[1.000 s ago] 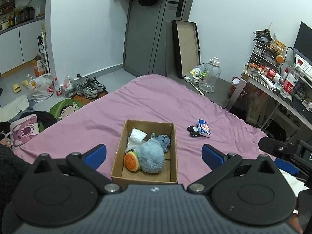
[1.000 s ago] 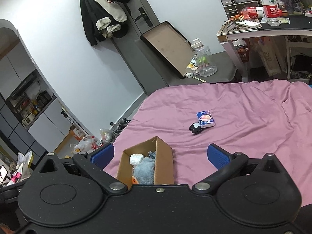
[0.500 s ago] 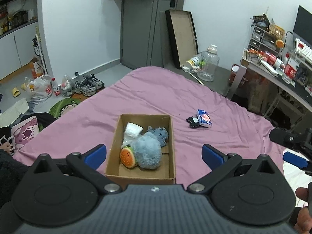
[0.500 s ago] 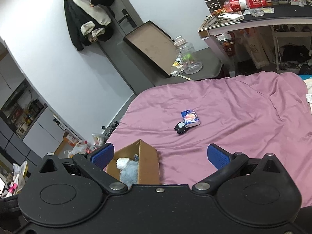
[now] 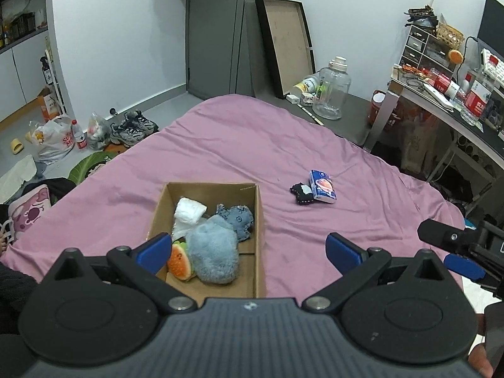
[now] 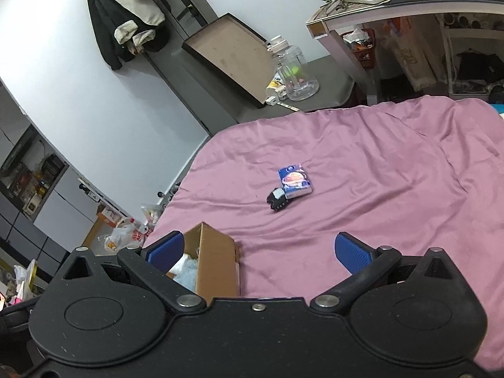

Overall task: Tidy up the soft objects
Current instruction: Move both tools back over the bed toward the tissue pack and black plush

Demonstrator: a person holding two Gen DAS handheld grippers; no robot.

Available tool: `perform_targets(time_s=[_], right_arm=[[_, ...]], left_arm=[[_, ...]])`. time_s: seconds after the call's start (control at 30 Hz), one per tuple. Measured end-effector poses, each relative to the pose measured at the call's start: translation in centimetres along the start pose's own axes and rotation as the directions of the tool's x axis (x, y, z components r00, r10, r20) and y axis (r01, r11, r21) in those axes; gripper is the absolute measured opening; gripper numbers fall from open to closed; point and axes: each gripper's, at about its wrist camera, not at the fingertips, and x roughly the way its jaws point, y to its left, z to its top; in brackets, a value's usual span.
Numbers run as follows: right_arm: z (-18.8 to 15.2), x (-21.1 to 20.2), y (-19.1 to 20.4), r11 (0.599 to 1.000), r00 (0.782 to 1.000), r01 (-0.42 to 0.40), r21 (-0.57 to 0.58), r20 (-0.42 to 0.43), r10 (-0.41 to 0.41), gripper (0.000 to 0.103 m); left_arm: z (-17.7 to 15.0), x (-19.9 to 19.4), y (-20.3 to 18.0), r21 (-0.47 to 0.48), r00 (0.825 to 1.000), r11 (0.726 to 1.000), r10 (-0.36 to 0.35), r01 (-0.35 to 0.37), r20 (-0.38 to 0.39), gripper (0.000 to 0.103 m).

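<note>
Pink bedspread (image 5: 239, 145) fills my view, and the box (image 5: 259, 220) sits on it as my landmark. Inside the box I've got a blue plush (image 5: 214, 252), a smaller grey-blue one (image 5: 237, 217) behind it, white cloth (image 5: 189, 212) at the far left corner, and a watermelon toy (image 5: 180, 260) near the front wall.

Left tongs (image 5: 249, 250) hang above the near end of the box, spread wide, nothing between the pads. Right tongs (image 6: 258, 252) are just right of the box, also spread and empty; from the left camera I can see them at the frame's right edge.

Out on the bed, well right of the box and beyond it, lie the two leftovers: a tissue pack (image 6: 294, 180) and a black toy (image 6: 277, 200) touching its left end.

My read: most of the sorting is done and I'm between picks. Next I'd send the right tongs out to that pair. They're touching, so I'd want to come down on one cleanly, probably the black toy, without dragging the pack or bunching the sheet.
</note>
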Motion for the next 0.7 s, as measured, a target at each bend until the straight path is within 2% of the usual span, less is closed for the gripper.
perform_targets(time_s=[0.17,0.27,0.63,0.7], right_arm=[[1.9,2.3,-0.4,1.000,1.000,0.008,-0.027,-0.028,-0.008,0.103],[3.0,3.3,-0.6,0.999,1.000,0.016,-0.052,-0.013,-0.016,0.103],[6.2,7.7,-3.2,0.999,0.999,0.009,-0.035,-0.039,-0.010,0.103],[6.5,8.7,-3.7,0.999,0.999,0.009,-0.037,-0.046,-0.010,0.103]], left_arm=[[1.1,1.6,-0.3,-0.032,1.000,0.999,-0.004,0.004,0.002,0.103],[1.9,2.5,-0.5,-0.041,1.000,0.999,-0.005,0.005,0.009,0.103],[4.1,7.2,-3.7,-0.045,1.000,0.999,-0.024,0.024,-0.003,0.100],[4.5,8.1,-4.2,-0.062,0.999,0.998,-0.035,0.034,-0.005,0.096]])
